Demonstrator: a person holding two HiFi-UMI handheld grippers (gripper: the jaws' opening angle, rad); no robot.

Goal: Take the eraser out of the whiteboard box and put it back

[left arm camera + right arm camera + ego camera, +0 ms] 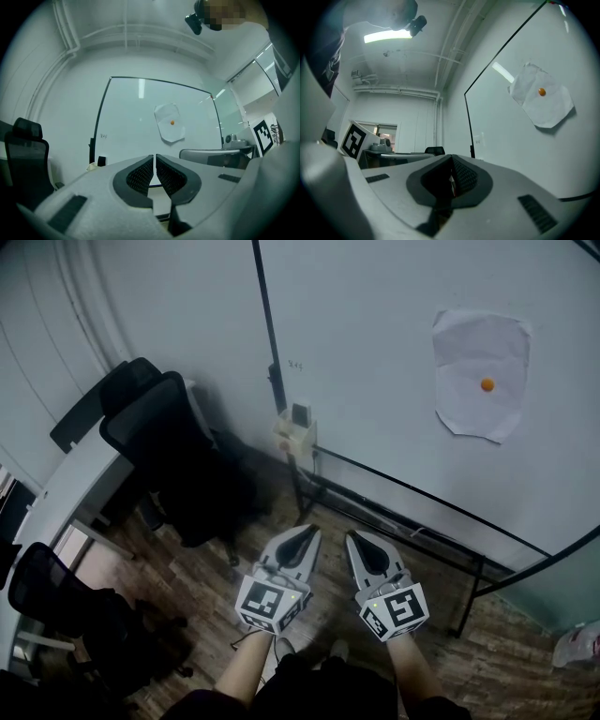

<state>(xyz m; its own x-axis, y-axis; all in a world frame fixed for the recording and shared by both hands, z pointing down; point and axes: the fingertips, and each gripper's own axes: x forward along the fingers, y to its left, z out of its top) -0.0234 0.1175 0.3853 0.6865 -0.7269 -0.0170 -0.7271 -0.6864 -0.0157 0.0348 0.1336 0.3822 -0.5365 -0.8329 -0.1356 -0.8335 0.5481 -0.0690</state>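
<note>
Eraser [300,414] looks like the dark block sticking up out of the whiteboard box [291,439]. Box hangs at the lower left corner of the whiteboard [394,343], well ahead of both jaw pairs and slightly left of the left pair.

Left gripper [307,531]: jaws together bar a hairline gap, nothing between them.

Right gripper [354,536]: jaws closed too, empty, just beside the left one. Box is further off to the left of its jaws.

Step as I read it: approach, take-out not started.

Next move needs:
- close the distance to the box
- open one pair wide enough to straddle the eraser's exposed top
- pinch, then lift straight up clear of the box wall

Left pair lines up better for it.
</note>
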